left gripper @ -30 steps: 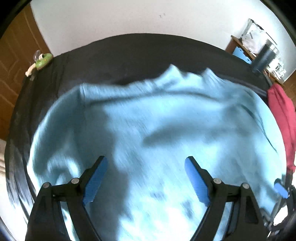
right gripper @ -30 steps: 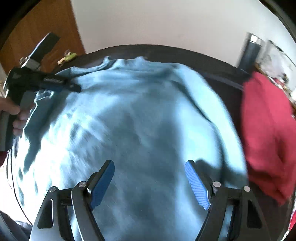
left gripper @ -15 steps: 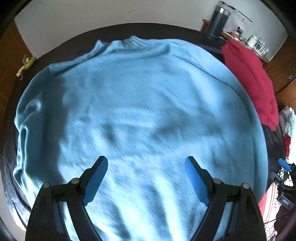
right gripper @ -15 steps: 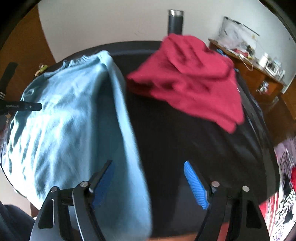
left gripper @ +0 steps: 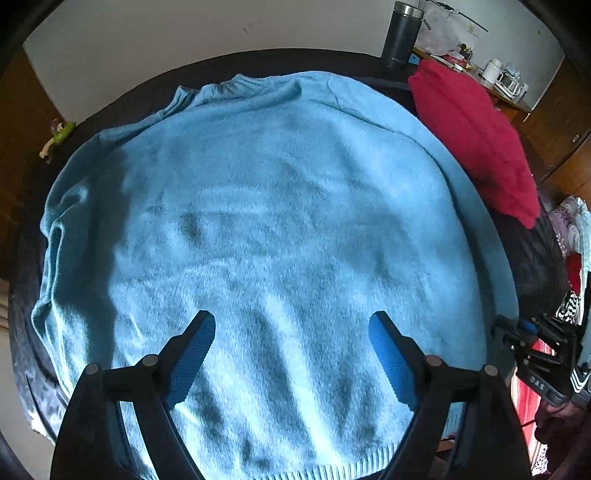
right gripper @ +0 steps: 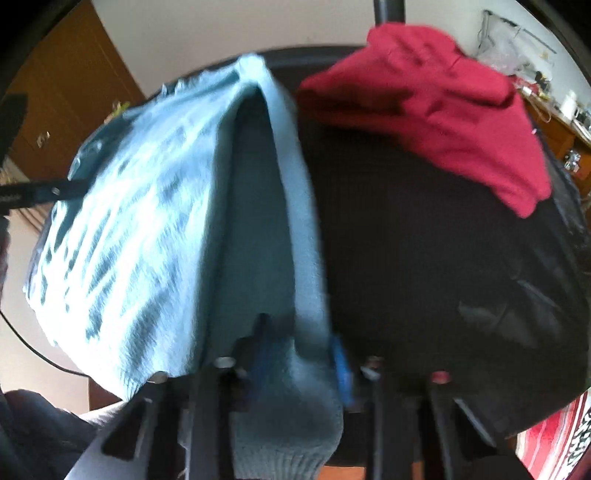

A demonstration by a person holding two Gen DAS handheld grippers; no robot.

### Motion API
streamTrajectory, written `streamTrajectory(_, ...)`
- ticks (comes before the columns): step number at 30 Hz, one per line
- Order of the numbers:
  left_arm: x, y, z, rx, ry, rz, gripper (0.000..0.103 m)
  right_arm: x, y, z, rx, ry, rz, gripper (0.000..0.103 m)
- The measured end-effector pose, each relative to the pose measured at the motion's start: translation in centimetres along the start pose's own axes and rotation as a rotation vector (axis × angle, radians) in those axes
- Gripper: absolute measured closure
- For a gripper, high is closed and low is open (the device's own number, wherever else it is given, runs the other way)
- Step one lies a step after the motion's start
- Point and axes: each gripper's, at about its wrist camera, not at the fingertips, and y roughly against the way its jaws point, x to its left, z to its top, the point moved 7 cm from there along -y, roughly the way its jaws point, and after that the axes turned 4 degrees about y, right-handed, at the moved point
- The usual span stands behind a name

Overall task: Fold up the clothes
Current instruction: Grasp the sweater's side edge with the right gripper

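Observation:
A light blue sweater (left gripper: 280,221) lies spread flat on the black table (left gripper: 110,110), collar at the far side and ribbed hem near me. My left gripper (left gripper: 291,343) hovers open above its lower middle, nothing between the blue pads. In the right wrist view the sweater (right gripper: 155,221) fills the left half, and its right sleeve (right gripper: 291,229) runs toward me along the edge. My right gripper (right gripper: 301,354) is shut on that sleeve near the ribbed cuff (right gripper: 284,450). The right gripper (left gripper: 532,343) also shows at the sweater's right edge in the left wrist view.
A folded red garment (left gripper: 476,140) lies on the table's far right, also seen as the red garment (right gripper: 443,110). A dark tumbler (left gripper: 400,33) stands behind it. A small green toy (left gripper: 59,134) sits at the far left edge. Bare black table (right gripper: 443,277) stretches right of the sleeve.
My right gripper has gone from open over the table to shut on the blue sleeve. My left gripper stays open and has settled over the sweater; the view is sharper.

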Motion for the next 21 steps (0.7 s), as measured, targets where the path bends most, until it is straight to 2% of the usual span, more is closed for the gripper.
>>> streamTrajectory(1,0.1,0.0,-0.2,0.0,0.002,0.003,0.015,0.0,0.1,0.0,0.007,-0.014,0.021,0.086)
streamTrajectory(2,0.3,0.1,-0.4,0.002,0.007,0.005,0.015,0.0,0.3,-0.1,0.013,-0.029,0.044,0.092)
streamTrajectory(8,1.7,-0.2,-1.4,0.015,0.05,0.004,0.015,-1.5,4.5,1.3,-0.06,-0.253,0.26,0.094)
streamTrajectory(10,1.9,-0.4,-1.6,0.016,0.058,0.0,0.015,-1.7,6.4,2.2,-0.1,-0.327,0.364,0.098)
streamTrajectory(12,2.0,-0.5,-1.6,0.016,0.063,-0.008,0.015,-1.3,8.2,3.2,-0.136,-0.372,0.464,0.098)
streamTrajectory(14,2.1,-0.5,-1.7,0.015,0.068,-0.016,0.015,-0.3,10.1,4.3,-0.172,-0.381,0.568,0.098)
streamTrajectory(18,2.7,-0.5,-1.7,0.009,0.089,-0.041,0.015,3.7,12.8,6.7,-0.209,-0.313,0.698,0.098)
streamTrajectory(21,3.2,-0.1,-1.6,-0.011,0.105,-0.064,0.015,6.1,12.3,8.8,-0.201,-0.304,0.749,0.098)
